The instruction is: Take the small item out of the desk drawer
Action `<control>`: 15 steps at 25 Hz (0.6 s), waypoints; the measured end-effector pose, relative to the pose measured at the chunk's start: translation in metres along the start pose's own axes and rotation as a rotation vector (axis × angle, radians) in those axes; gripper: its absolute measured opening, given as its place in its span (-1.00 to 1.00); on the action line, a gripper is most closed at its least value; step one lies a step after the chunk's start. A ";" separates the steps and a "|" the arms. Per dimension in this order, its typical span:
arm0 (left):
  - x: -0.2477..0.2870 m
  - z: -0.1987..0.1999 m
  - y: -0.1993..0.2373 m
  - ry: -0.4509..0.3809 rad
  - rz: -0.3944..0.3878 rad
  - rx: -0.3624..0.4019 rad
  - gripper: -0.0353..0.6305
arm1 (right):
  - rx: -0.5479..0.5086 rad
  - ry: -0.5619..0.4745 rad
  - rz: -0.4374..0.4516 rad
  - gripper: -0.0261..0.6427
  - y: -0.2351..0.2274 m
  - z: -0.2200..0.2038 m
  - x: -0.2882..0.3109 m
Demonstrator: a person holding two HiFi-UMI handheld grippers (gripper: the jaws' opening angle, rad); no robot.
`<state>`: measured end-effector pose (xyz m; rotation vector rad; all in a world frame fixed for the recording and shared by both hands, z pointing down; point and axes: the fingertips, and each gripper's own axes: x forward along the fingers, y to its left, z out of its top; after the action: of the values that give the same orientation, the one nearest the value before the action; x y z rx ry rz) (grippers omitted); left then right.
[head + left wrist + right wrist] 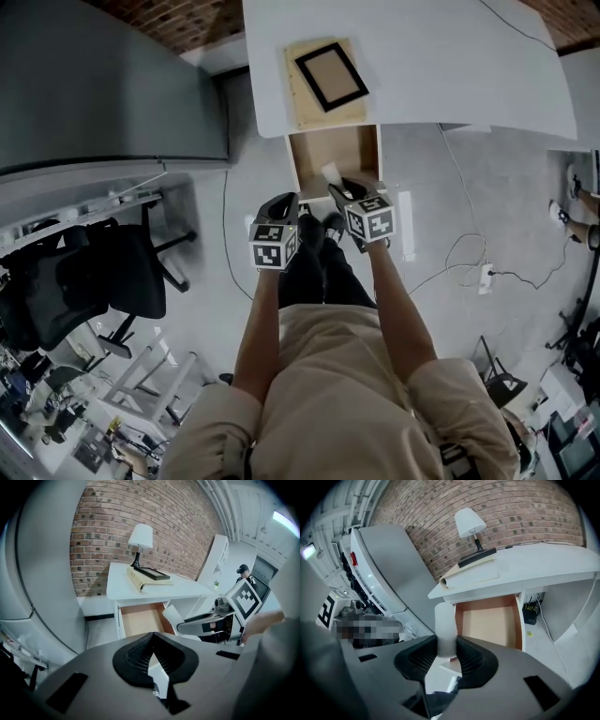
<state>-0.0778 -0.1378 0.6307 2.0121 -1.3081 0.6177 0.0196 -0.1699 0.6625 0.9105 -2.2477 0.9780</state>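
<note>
Right gripper (446,642) clamped on the small white item (445,618), both pads pressing its sides, item sticking up out past the jaw tips. Left gripper (151,637) jaws together, tips touching, nothing between. The two grippers are side by side, near each other, in front of the person's legs. In the head view the white item shows over the front end of the open drawer (330,153), in the right gripper's grip, not lying on the drawer bottom. Drawer is pulled out from under the white desk (441,66). Lamp (469,524) stands on the desk against a brick wall (511,508). Black office chair (94,277) off to the left.
</note>
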 end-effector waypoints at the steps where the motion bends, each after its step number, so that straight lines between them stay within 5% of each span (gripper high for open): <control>1: -0.002 0.005 -0.001 -0.006 0.004 0.005 -0.84 | 0.003 -0.013 0.000 -0.47 0.003 0.004 -0.005; 15: -0.044 0.028 -0.023 -0.044 -0.058 0.067 -0.84 | -0.086 -0.050 0.024 -0.46 0.063 0.022 -0.040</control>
<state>-0.0725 -0.1248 0.5754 2.1217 -1.2647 0.6004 -0.0055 -0.1396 0.5959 0.8812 -2.3284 0.8706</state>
